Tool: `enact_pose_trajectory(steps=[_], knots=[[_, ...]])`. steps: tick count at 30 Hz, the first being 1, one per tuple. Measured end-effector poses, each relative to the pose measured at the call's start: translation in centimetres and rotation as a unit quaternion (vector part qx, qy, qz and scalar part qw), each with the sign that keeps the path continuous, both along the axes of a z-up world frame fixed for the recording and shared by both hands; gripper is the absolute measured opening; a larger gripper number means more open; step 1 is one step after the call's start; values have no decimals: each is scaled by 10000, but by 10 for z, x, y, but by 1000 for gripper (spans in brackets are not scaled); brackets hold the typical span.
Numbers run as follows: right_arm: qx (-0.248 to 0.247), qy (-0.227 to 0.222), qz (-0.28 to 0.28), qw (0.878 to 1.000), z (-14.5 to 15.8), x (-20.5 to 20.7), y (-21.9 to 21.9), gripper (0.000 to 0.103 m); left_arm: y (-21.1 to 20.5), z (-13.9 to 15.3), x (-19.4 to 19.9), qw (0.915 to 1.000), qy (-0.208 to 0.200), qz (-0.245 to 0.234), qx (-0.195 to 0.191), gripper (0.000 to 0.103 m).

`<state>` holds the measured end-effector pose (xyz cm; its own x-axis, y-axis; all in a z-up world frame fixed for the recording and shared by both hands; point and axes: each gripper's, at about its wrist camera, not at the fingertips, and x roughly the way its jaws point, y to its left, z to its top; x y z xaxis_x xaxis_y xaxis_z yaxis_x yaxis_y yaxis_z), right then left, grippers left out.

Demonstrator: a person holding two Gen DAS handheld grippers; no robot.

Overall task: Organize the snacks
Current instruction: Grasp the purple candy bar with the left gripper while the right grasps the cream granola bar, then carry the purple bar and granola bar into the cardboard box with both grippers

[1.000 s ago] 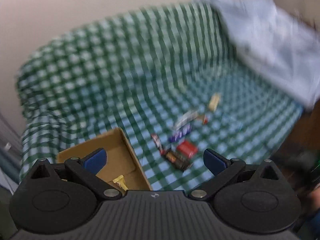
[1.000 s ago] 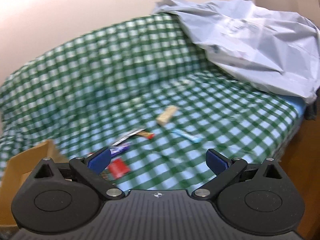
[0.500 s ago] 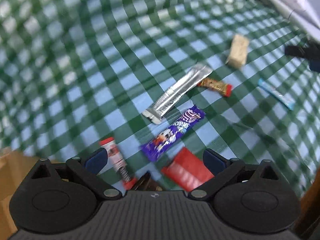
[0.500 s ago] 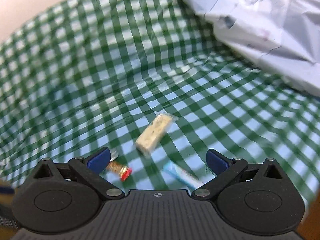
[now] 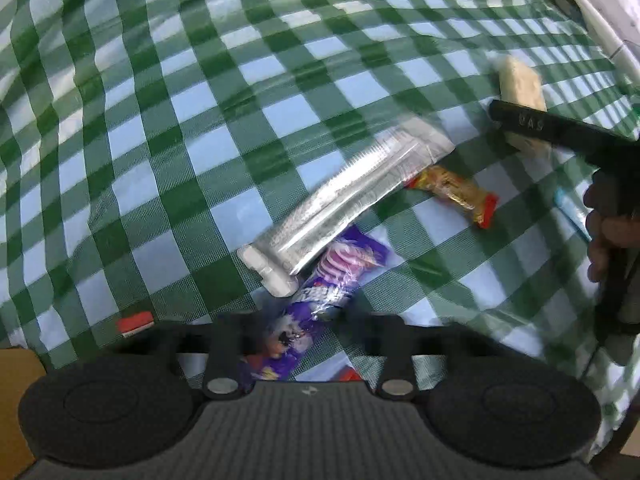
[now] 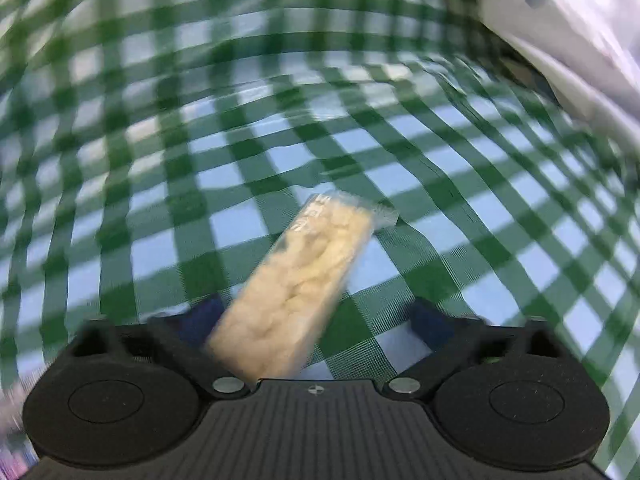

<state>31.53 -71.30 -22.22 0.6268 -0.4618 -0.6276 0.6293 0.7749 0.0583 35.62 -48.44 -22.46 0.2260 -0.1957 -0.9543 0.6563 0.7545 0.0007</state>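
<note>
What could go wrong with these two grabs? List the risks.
1. The left gripper straddles the purple wrapped candy bar, whose far end lies under the long silver foil packet; lifting may drag that packet along.
2. The right gripper is open around the pale puffed-rice bar in clear wrap, which lies diagonally, so closing could twist it.

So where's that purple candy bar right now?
In the left wrist view, the purple candy bar lies low and central on the checked cloth, between the left gripper's fingers, beside the silver packet.

Green-and-white checked cloth, silver wrapper, purple bar, orange-red candy, pale beige rice bar
</note>
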Motion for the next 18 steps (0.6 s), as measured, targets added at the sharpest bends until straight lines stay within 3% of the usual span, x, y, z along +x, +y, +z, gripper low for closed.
enact_pose_trajectory(steps=[1,5,10,18], knots=[[-53,27,36,10000,2,-2,2,39,4,4,2,9998,126,70,-141,17],[97,-118,-88,9998,15,-22,-1,38,21,28,-5,9986,-23,227,-475,16],[155,-612,-156,9979,53,-69,7,38,47,73,-25,9956,-81,434,-830,16],[273,-1429,224,9891,122,-171,84,38,120,165,-97,9859,-697,721,-1341,16]])
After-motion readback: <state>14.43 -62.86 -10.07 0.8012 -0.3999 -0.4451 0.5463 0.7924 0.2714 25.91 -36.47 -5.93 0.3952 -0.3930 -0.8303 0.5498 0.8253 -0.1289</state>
